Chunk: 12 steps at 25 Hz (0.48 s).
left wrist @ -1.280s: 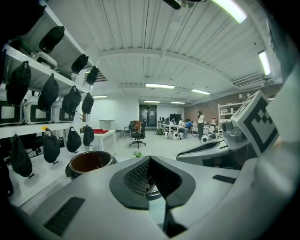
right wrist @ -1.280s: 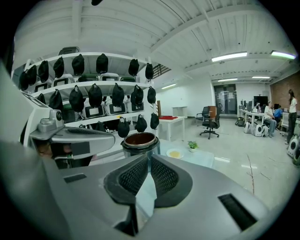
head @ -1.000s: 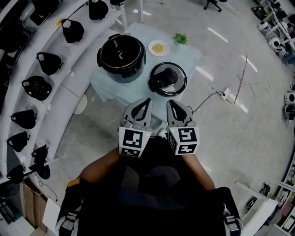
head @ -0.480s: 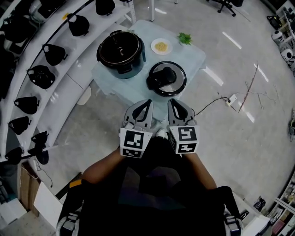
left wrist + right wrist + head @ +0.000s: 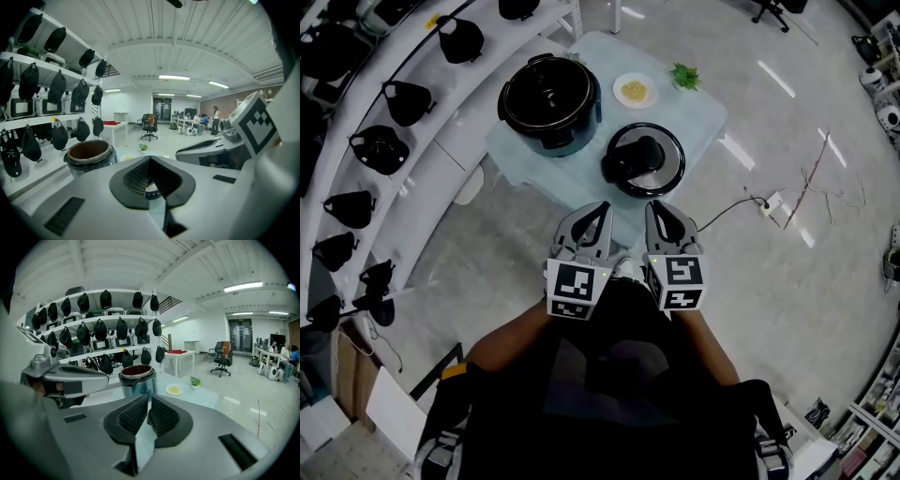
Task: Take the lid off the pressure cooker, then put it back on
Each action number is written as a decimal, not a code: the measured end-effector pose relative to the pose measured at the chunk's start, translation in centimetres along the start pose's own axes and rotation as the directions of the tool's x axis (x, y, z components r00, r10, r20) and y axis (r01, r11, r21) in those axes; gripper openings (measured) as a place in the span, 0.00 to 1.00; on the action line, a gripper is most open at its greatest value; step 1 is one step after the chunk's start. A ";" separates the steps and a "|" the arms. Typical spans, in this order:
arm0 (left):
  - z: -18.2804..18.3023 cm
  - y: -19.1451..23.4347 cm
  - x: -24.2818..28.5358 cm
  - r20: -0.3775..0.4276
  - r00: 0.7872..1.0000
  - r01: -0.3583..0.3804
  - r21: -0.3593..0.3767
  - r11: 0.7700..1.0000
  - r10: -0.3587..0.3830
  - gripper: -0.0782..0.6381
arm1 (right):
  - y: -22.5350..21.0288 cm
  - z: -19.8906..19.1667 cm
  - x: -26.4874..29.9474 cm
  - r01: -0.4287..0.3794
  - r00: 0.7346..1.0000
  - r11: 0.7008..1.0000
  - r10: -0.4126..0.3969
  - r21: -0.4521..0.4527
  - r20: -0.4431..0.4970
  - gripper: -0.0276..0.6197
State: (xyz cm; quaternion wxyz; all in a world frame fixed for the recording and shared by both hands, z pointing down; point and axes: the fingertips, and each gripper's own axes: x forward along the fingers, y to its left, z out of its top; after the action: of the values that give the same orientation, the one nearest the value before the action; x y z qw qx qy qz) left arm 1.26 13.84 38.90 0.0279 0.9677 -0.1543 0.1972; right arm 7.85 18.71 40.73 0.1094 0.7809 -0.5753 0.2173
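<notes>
Steel-rimmed and dark inside, the pressure cooker stands open at the eleven o'clock corner of the pale blue table. Its lid lies flat on the cloth at about four o'clock from it, just beside it and not on it, black knob upward. I read the first half of the task as done: the lid is off and set down. The second half is left: the lid has to be gripped, carried over the pot and seated again. Neither tool is on it now. The left gripper and the right gripper hang side by side at six o'clock from the lid, off the near table edge; each has its jaws together on nothing, as each gripper view confirms. A small plate with something yellow sits at three o'clock from the pot, and a green sprig lies beyond it. Hard to make out: whether the pot holds anything, since its inside reads only as dark; any locking marks on lid or rim; the lid itself in both gripper views, where the tools' own bodies cover most of the table. My arms block the floor below the grippers in the head view.
</notes>
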 end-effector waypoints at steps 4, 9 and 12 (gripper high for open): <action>0.9 1.4 1.7 0.011 0.999 0.042 -0.001 0.999 -0.042 0.12 | -0.7 0.9 1.8 0.039 0.999 0.999 -0.039 0.000 -0.014 0.10; 1.3 3.9 3.9 0.009 0.995 0.095 -0.039 0.995 -0.095 0.12 | -1.9 2.0 5.1 0.098 0.995 0.995 -0.097 0.000 -0.034 0.10; 1.5 5.5 5.3 0.017 0.993 0.121 -0.034 0.992 -0.121 0.12 | -2.5 2.4 7.0 0.134 0.990 0.991 -0.134 -0.001 -0.053 0.14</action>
State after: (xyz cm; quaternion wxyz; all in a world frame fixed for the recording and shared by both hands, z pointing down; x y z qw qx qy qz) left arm 4.75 6.88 39.55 0.0555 0.9762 -0.0991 0.1850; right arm 12.43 12.51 42.04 0.1378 0.8118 -0.5183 0.2309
